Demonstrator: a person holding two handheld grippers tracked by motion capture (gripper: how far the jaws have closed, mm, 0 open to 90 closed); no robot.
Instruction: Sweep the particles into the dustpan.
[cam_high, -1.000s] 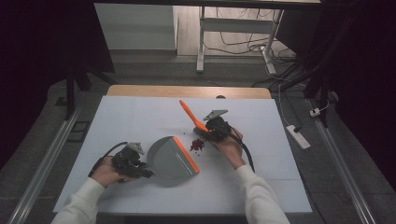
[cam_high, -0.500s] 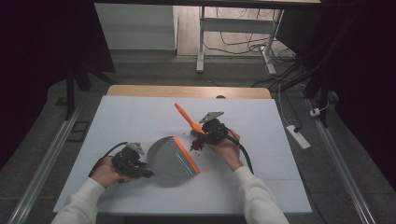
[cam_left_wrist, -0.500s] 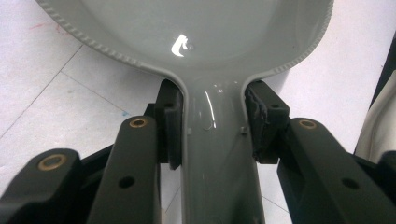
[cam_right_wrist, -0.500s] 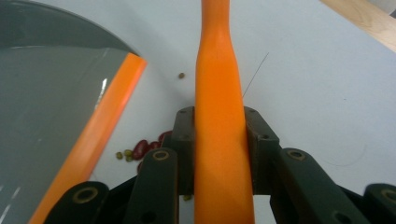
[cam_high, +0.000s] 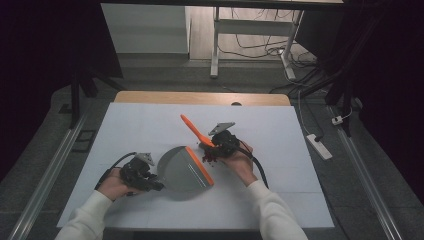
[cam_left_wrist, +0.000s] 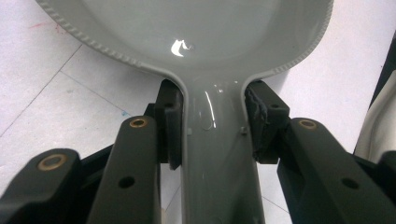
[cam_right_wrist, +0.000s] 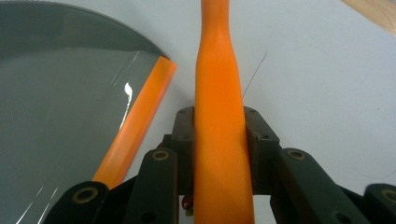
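A grey dustpan (cam_high: 184, 169) with an orange front lip (cam_high: 199, 165) lies on the white table (cam_high: 150, 125). My left gripper (cam_high: 142, 177) is shut on its grey handle (cam_left_wrist: 215, 154), which fills the gap between the jaws in the left gripper view. My right gripper (cam_high: 220, 145) is shut on the orange handle (cam_right_wrist: 219, 130) of a small brush (cam_high: 192, 129), which points up and away to the far left. Dark red bits (cam_high: 209, 156) lie on the table just off the orange lip (cam_right_wrist: 135, 126), under the right gripper.
A wooden strip (cam_high: 200, 97) edges the table's far side. Beyond it stand a metal frame (cam_high: 250, 35) and loose cables (cam_high: 260, 50) on the floor. A power strip (cam_high: 318, 146) lies on the floor at the right.
The right gripper and orange brush have moved left and toward the dustpan's lip, closing in on the dark red bits. The left gripper and dustpan have stayed put.
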